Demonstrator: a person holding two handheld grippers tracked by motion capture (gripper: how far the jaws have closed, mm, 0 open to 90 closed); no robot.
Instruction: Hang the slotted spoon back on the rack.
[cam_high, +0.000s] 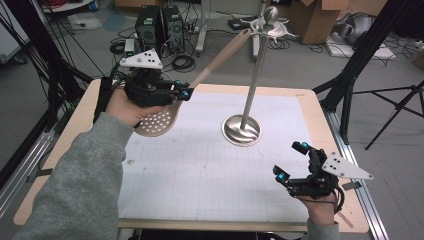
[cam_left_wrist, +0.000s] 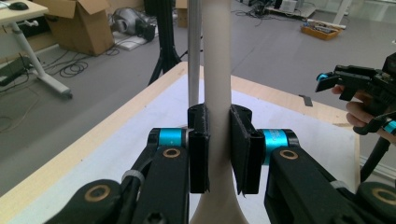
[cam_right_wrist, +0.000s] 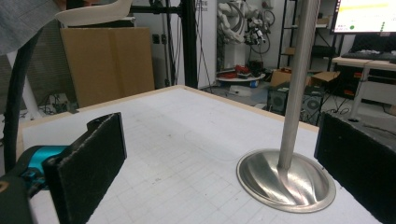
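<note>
A beige slotted spoon (cam_high: 156, 121) is held above the table's left side, its long handle slanting up and to the right toward the top of the stand. My left gripper (cam_high: 182, 92) is shut on that handle just above the perforated bowl; in the left gripper view the pads (cam_left_wrist: 243, 149) press on both sides of the handle (cam_left_wrist: 217, 70). A steel stand (cam_high: 255, 75) with hooks at its top rises from a round base (cam_high: 242, 130) at the table's middle. My right gripper (cam_high: 291, 161) hangs open near the front right corner, nothing between its jaws, facing the stand's base (cam_right_wrist: 285, 179).
A white gridded mat (cam_high: 210, 190) covers the wooden table (cam_high: 320, 125). Beyond the far edge are computer towers (cam_high: 160, 25), cables and cardboard boxes (cam_high: 315, 17) on the floor. Black frame posts and a tripod leg (cam_high: 395, 120) stand at the right.
</note>
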